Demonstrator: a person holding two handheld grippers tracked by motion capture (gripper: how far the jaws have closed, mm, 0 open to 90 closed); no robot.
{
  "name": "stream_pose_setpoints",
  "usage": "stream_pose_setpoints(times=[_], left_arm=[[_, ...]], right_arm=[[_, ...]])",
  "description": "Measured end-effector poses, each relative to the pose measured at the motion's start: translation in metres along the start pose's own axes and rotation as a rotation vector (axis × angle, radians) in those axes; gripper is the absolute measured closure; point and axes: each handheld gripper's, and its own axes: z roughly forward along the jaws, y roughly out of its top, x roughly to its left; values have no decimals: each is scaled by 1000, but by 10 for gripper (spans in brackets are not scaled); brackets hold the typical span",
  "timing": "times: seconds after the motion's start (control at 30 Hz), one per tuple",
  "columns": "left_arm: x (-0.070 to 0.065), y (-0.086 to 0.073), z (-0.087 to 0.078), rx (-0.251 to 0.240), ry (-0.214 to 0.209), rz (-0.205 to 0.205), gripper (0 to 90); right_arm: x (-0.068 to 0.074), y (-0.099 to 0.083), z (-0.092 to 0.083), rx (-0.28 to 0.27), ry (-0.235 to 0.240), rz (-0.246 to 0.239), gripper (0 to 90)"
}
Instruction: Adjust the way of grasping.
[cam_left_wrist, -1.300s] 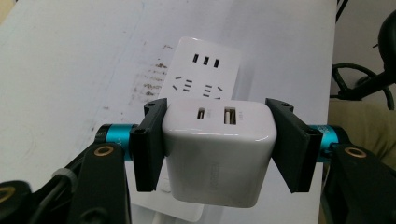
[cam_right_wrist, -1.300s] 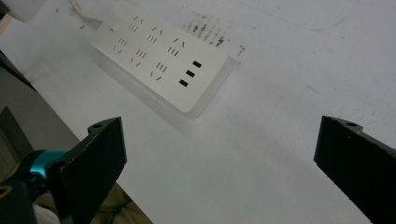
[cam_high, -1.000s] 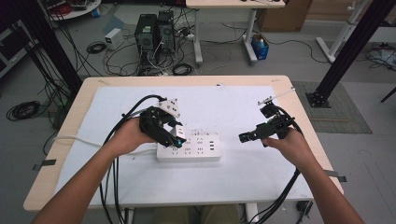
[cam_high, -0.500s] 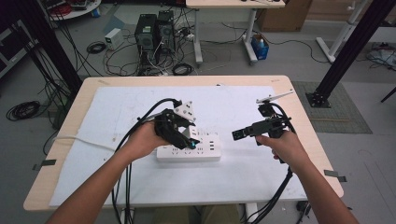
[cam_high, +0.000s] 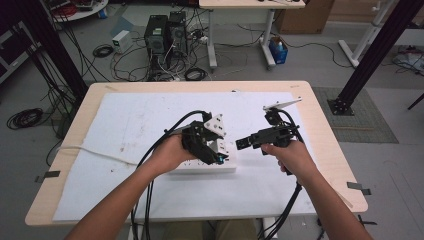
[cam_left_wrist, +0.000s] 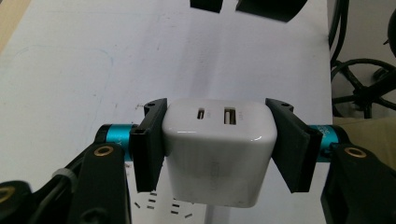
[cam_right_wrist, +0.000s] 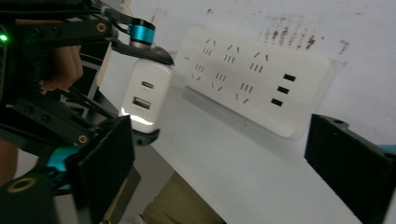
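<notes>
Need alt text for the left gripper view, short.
The left gripper is clamped on a white USB charger, its two ports facing the camera, above a white power strip on the white table cover.

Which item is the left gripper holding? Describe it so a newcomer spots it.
On the white-covered table, find the white power strip near the front centre. Just above its end, the left gripper clamps a small white charger cube: unlike the long strip, it is boxy with two USB ports.

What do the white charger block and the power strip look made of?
White cube-shaped USB charger: likely glossy moulded plastic, given the bright highlights along its rounded edges. Long white power strip: probably similar plastic with a duller finish, since its face shows little glare.
</notes>
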Motion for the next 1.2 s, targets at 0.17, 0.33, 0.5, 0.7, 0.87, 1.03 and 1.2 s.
stream_pose_setpoints(times=[0.17, 0.33, 0.5, 0.7, 0.87, 1.03, 1.2], left_arm=[[0, 2, 3, -2, 6, 1, 419], [-1, 5, 8, 5, 15, 10, 419], [-1, 8, 11, 1, 16, 18, 419], [-4, 11, 13, 3, 23, 29, 419], [-4, 12, 13, 5, 35, 36, 419], [-5, 12, 14, 5, 42, 41, 419], [-6, 13, 14, 4, 46, 47, 419]], right_arm=[[2, 2, 5, 7, 40, 6, 163], [6, 5, 13, 22, 50, 10, 163], [9, 7, 20, 38, 42, 15, 163], [15, 10, 32, 60, 32, 9, 174], [18, 12, 38, 71, 42, 23, 220], [20, 13, 42, 78, 41, 33, 274], [19, 14, 43, 71, 56, 58, 359]])
